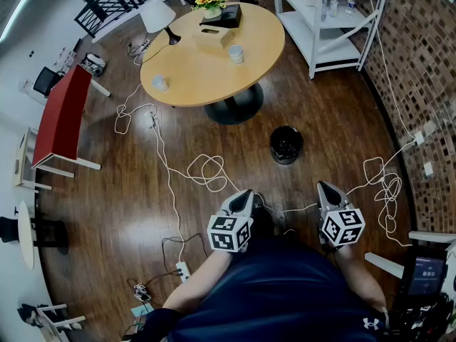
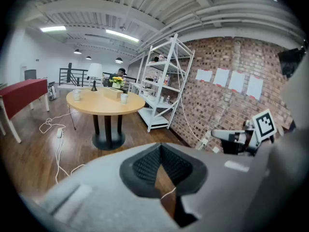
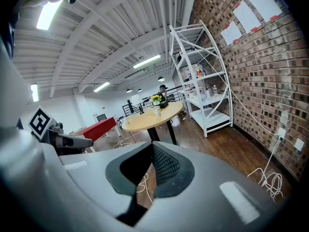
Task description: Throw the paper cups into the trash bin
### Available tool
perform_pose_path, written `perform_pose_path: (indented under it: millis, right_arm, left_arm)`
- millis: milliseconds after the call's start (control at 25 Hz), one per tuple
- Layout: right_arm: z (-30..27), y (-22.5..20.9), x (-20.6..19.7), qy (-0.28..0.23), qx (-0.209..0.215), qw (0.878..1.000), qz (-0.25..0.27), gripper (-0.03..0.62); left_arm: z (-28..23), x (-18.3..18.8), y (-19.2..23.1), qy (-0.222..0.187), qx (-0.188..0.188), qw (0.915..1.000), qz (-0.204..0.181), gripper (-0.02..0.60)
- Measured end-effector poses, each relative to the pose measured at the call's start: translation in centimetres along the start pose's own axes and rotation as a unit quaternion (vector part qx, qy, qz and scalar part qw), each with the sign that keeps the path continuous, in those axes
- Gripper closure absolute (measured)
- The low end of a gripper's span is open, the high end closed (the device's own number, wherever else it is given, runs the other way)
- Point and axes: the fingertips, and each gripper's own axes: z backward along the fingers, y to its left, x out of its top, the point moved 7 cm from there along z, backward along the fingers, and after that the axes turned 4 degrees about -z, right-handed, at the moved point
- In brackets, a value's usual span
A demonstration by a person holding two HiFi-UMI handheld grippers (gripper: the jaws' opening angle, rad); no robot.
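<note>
Hovering shut, empty, left gripper [image 1: 244, 194], right gripper [image 1: 323, 187]

Left gripper [image 2: 161, 147]: jaws closed tip to tip, nothing btwn them. Ahead stands a round wooden table [image 2: 104, 104] w/ left paper cup [image 2: 76, 94] & right paper cup [image 2: 124, 98], plus a lamp [image 2: 94, 73] & yellow flowers [image 2: 117, 80]. White shelf unit [image 2: 161, 88] stands by the brick wall [image 2: 227, 100]. Right gripper [image 2: 216, 135] pokes in at right. White cable [image 2: 58, 139] trails on the floor.

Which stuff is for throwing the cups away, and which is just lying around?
For the job: left paper cup, right paper cup, black trash bin.
Just lying about: lamp, flowers, white shelf, red table.
</note>
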Motion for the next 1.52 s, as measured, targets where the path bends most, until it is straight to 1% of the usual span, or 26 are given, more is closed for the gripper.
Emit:
perform_pose_path:
  millis: [200, 320, 400, 480, 680, 800, 880, 960, 1040, 1120, 1240, 1360, 1400, 1480, 1520]
  right_arm:
    - [-3.7, 0.2, 1.3, 0.002, -0.002, 1.000, 0.009, 0.585]
    - [-7.2, -0.6, 2.5, 0.008, -0.012, 1.000, 0.019, 0.585]
    - [-10.2, -1.3, 3.8, 0.011, -0.024, 0.999, 0.023, 0.585]
    - [-13.4, -1.6, 5.4, 0.018, -0.038, 0.999, 0.025, 0.584]
    - [-21.1, -0.7, 10.1, 0.043, -0.054, 0.997, 0.046, 0.585]
    - [-25.6, -0.4, 12.1, 0.055, -0.061, 0.995, 0.054, 0.585]
    - [-27.9, 0.0, 13.2, 0.066, -0.063, 0.993, 0.069, 0.585]
    - [-29.9, 0.0, 14.0, 0.084, -0.054, 0.991, 0.093, 0.585]
    - [-32.4, -0.4, 14.6, 0.101, -0.038, 0.987, 0.117, 0.583]
    - [-35.6, -0.8, 15.6, 0.111, -0.018, 0.984, 0.137, 0.583]
    - [-40.5, -0.7, 17.0, 0.118, 0.016, 0.977, 0.177, 0.583]
    - [-45.3, -0.2, 18.8, 0.120, 0.049, 0.967, 0.221, 0.579]
    - [-47.0, -0.1, 19.3, 0.122, 0.060, 0.963, 0.233, 0.567]
    - [-50.0, 0.0, 19.9, 0.134, 0.077, 0.956, 0.249, 0.486]
    - [-51.4, 0.0, 20.0, 0.142, 0.082, 0.953, 0.254, 0.456]
  left_arm:
    - [-3.1, 2.0, 2.6, -0.012, -0.006, 0.9999, 0.000, 0.577]
    - [-6.9, 2.9, 4.4, -0.008, -0.025, 0.9996, 0.007, 0.577]
    - [-10.2, 4.2, 6.5, -0.005, -0.037, 0.9992, 0.013, 0.578]
    - [-13.0, 6.3, 8.9, -0.003, -0.044, 0.9989, 0.014, 0.577]
    - [-17.6, 12.7, 14.8, -0.012, -0.066, 0.9977, -0.002, 0.578]
    - [-19.8, 15.7, 18.4, -0.014, -0.075, 0.9970, -0.017, 0.578]
    - [-20.9, 17.1, 20.6, -0.017, -0.073, 0.9969, -0.024, 0.577]
    - [-21.7, 17.7, 22.4, -0.021, -0.063, 0.9975, -0.027, 0.577]
    - [-22.3, 18.5, 23.4, -0.024, -0.055, 0.9980, -0.018, 0.577]
    - [-22.5, 19.4, 24.4, -0.027, -0.043, 0.9987, -0.007, 0.560]
    - [-21.6, 19.4, 25.9, -0.039, -0.005, 0.9992, 0.001, 0.550]
    - [-19.9, 18.9, 26.9, -0.050, 0.032, 0.9980, 0.024, 0.520]
    - [-19.4, 19.0, 27.0, -0.052, 0.041, 0.9972, 0.036, 0.514]
    - [-18.3, 19.2, 27.2, -0.056, 0.059, 0.9945, 0.067, 0.508]
    - [-17.8, 19.1, 27.5, -0.058, 0.070, 0.9927, 0.079, 0.508]
